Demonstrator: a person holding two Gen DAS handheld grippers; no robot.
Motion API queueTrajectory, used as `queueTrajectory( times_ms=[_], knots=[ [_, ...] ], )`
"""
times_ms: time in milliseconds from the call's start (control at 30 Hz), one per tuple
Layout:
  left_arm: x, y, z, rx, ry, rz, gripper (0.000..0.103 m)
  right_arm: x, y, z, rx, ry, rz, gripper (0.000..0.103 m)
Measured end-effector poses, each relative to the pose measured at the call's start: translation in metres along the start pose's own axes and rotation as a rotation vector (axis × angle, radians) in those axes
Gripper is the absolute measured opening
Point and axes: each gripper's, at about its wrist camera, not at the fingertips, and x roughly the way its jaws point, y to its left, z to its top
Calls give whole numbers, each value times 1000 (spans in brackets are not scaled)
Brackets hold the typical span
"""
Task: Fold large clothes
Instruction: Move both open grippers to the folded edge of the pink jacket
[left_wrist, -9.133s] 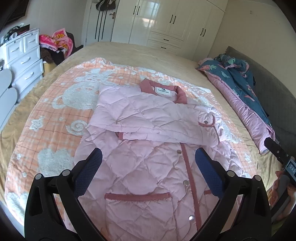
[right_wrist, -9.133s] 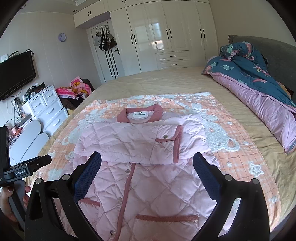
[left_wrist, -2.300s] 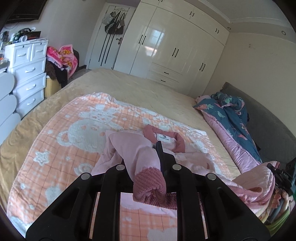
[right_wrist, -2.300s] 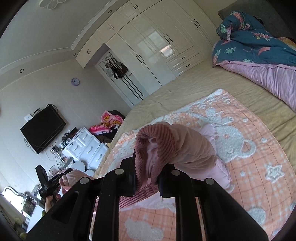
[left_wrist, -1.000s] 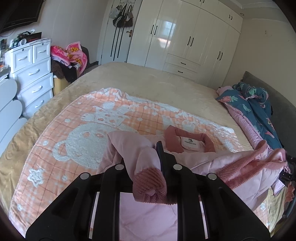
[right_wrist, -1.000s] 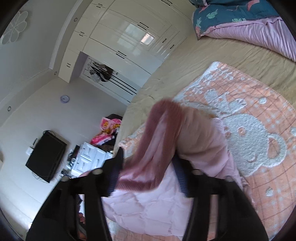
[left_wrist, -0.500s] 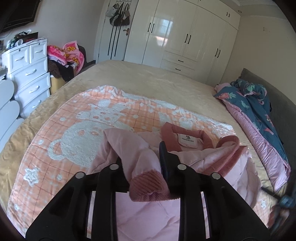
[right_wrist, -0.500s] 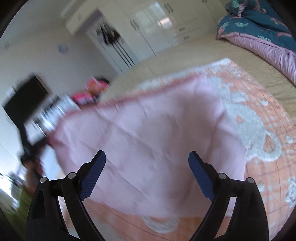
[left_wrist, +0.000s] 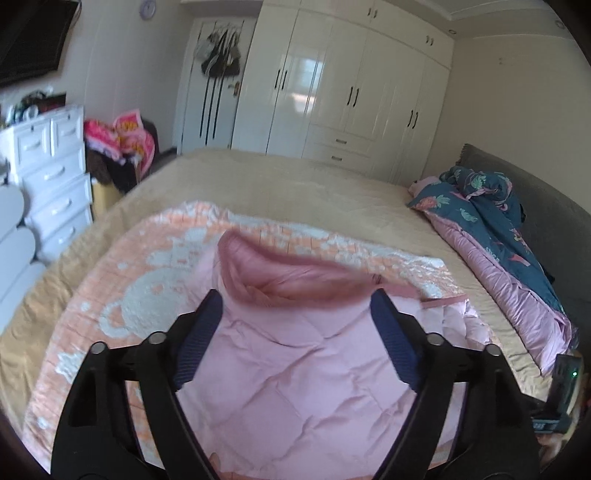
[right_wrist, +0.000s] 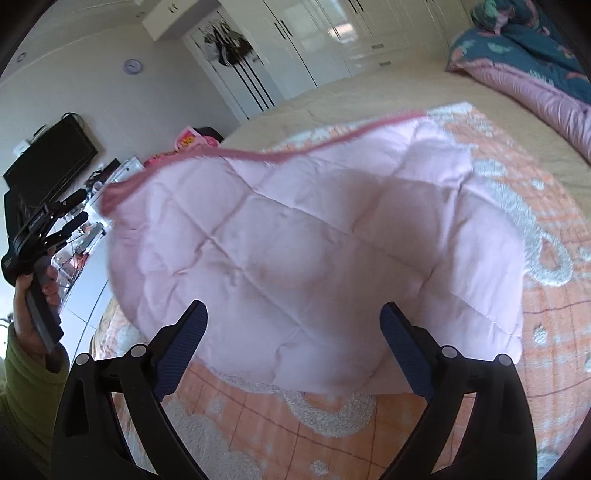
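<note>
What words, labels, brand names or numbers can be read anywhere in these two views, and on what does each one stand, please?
None can be read.
Left gripper: small white print on its body, too small to read.
Wall clock: face too small to read any numbers.
Pink bag beside the drawers: yellow markings, blurred.
Pink jacket: no label in view.

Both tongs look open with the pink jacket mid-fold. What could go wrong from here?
1. The pink quilted jacket looks blurred and unheld between the open right tongs, so its hem may land crooked.
2. Under the open left tongs, the rolled hem looks bunched; it may stay lumpy on the orange blanket.
</note>
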Motion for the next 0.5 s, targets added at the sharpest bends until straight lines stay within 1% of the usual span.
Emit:
queueTrajectory(
  times_ms=[100, 133, 233, 367, 500],
  knots=[
    [-13, -2, 3, 23, -29, 17, 90, -22, 3, 2, -24, -59, -14, 97],
    [-17, -2, 3, 32, -33, 29, 92, -29, 3, 3, -34, -77, -19, 97],
    [-21, 2, -4, 54, -25, 58, 94, -51, 3, 1, -66, -130, -75, 98],
    [-12, 22, -26, 48, 38, 102, 94, -65, -9, 1, -79, -152, -143, 99],
    [4, 46, -53, 29, 119, 141, 94, -59, -30, 0, -73, -124, -233, 99]
  ],
)
